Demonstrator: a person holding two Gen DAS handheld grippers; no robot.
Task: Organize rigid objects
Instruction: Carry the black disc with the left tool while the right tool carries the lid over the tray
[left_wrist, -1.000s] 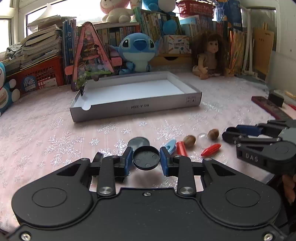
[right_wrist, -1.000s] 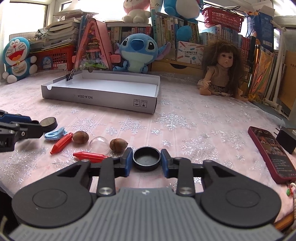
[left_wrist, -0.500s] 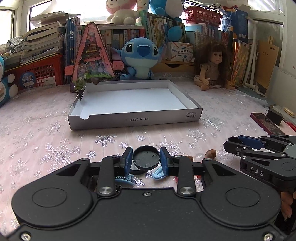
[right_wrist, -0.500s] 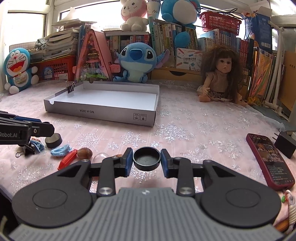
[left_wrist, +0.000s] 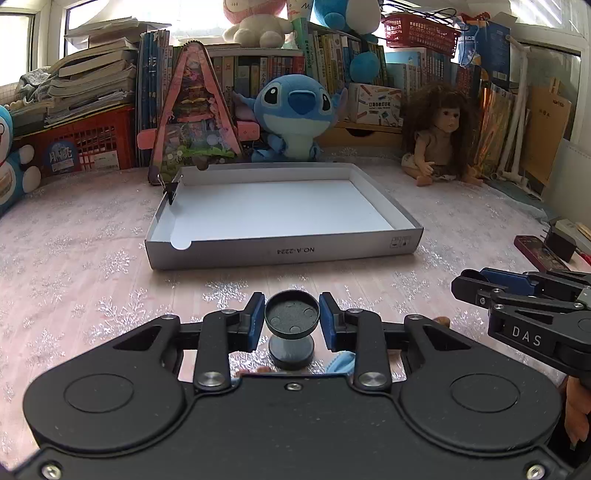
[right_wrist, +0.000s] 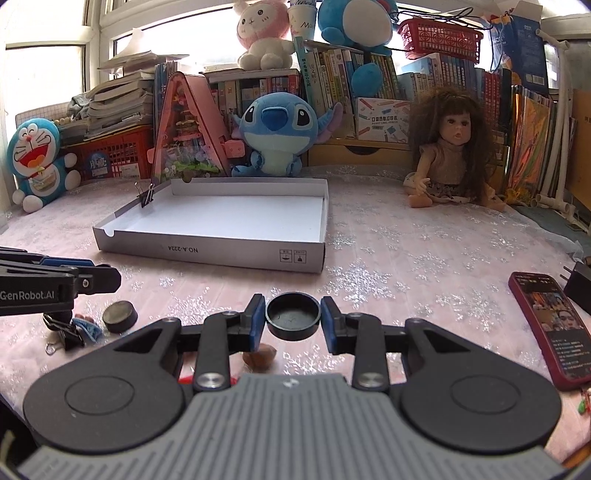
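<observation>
left wrist view has the left gripper (left_wrist: 291, 319) jaws clamped on a black cap (left_wrist: 291, 314), the right gripper (right_wrist: 293, 317) likewise holding another cap (right_wrist: 293, 315); carry both level over the white tray (left_wrist: 284, 251) ahead before releasing.

Ahead of you the tabletop (right_wrist: 424, 258) wears a pink cloth scattered with silver snowflakes, and daylight pours in through the windows (right_wrist: 44, 77) at the upper left, bright enough to wash them out. Along the back runs a crowded bookshelf (right_wrist: 332, 74) (spines packed tight, plush toys perched on top), with a red crate (left_wrist: 92, 140) under stacked books at the left.
</observation>
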